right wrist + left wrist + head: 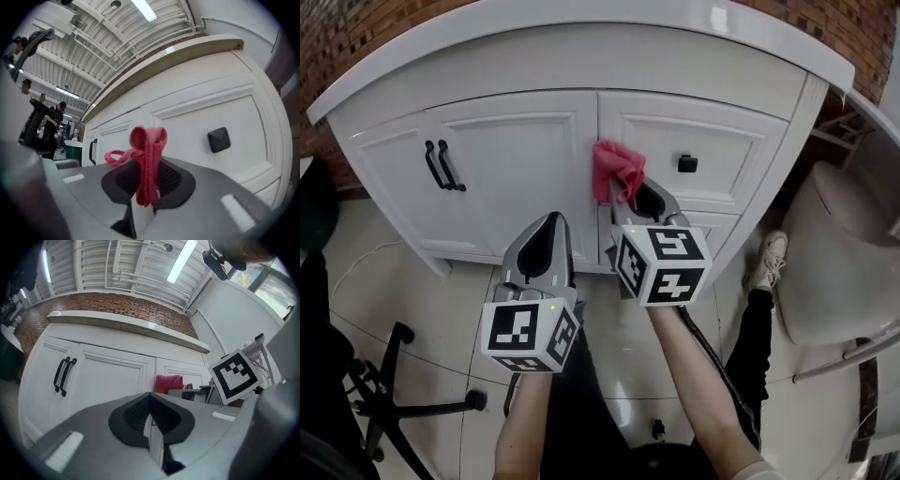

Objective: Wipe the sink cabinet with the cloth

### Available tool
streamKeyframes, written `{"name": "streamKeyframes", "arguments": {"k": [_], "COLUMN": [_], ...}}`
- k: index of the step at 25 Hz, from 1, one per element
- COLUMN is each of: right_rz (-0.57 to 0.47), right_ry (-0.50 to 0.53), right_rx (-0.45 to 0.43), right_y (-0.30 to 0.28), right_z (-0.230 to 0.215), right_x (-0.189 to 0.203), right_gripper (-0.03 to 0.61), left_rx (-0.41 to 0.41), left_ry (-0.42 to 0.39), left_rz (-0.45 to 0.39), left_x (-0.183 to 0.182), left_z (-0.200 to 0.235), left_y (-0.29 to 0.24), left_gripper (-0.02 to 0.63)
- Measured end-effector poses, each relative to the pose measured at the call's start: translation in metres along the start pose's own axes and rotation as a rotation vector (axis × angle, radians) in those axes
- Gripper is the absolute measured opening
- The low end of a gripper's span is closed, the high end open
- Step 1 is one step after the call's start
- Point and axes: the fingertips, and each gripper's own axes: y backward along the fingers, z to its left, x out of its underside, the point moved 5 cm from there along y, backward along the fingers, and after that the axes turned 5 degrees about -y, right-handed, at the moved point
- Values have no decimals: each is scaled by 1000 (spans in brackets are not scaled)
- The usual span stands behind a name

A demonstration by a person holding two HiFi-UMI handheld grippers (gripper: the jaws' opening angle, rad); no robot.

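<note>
The white sink cabinet [525,159] curves across the head view, with panel doors and a drawer front. A pink-red cloth [617,169] is bunched against the cabinet front near the seam between door and drawer. My right gripper [630,199] is shut on the cloth [147,161], which sticks up folded between its jaws. My left gripper [546,223] hangs lower left of it, jaws shut with nothing between them, short of the cabinet door [112,376]. In the left gripper view the cloth [168,383] and the right gripper's marker cube [234,375] show at right.
Two black bar handles [442,166] sit on the left door, a square black knob [687,163] on the drawer. A toilet [839,253] stands at right, a black chair base [389,384] on the tiled floor at lower left. The person's legs and a shoe [766,258] are below.
</note>
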Motion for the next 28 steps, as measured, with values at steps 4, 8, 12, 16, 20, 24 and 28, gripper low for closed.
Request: {"name": "streamKeyframes", "arguments": {"k": [4,8,12,16,20,24,28], "right_rz": [-19,-26,-71,-84,-93,-49,29], "right_ry": [11,33,-4,-25,-9,-2,-53], "right_rx": [109,187,320,429,404,250,73], "right_y": [29,65,104,144,157,123,63], "right_z": [-50,-104,-179,-242,-232,-160,-76], "right_x": [-13,-26,-44,-54,-54,-23,28], "right_gripper": [57,57,57,57,57,57,57], "left_rx": [45,128,210,257,247,203,110], "left_ry": [14,8,26,30,52,61,51], "left_rz": [-9,-8,1,17,28,42,59], "left_x": [1,4,11,19,28,35,42], "left_z": [-25,-79,-137,-173,-175,-147,-85], "left_y": [-15,-35,-49,-53,-54,-47,-34], "left_gripper": [14,14,14,14,14,14,14]}}
